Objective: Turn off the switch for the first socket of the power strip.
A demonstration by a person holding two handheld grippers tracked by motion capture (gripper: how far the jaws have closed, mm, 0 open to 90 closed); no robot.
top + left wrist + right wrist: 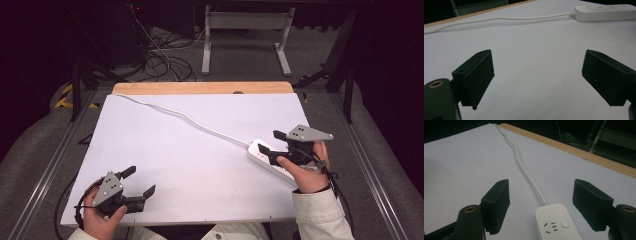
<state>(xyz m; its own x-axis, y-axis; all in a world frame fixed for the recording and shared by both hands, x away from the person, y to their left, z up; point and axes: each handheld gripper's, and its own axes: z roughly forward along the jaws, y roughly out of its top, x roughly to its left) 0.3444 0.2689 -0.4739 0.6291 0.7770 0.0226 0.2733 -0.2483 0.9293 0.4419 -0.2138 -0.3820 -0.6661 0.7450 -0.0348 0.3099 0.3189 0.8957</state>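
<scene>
A white power strip (270,161) lies at the right of the white table top (190,150); its cord (185,117) runs to the far left corner. My right gripper (271,142) hovers open over the strip's cord end, jaws either side of it without touching. In the right gripper view the power strip (556,223) shows a socket and a round button, with the cord (524,170) leading away between the jaws. My left gripper (140,181) is open near the front left edge, nothing between its jaws. The left gripper view shows the power strip (606,12) far off at top right.
A wooden strip (202,88) borders the table's far edge. Behind it on the floor stand a white metal frame (245,35) and tangled cables (160,60). Rails run along both sides of the table.
</scene>
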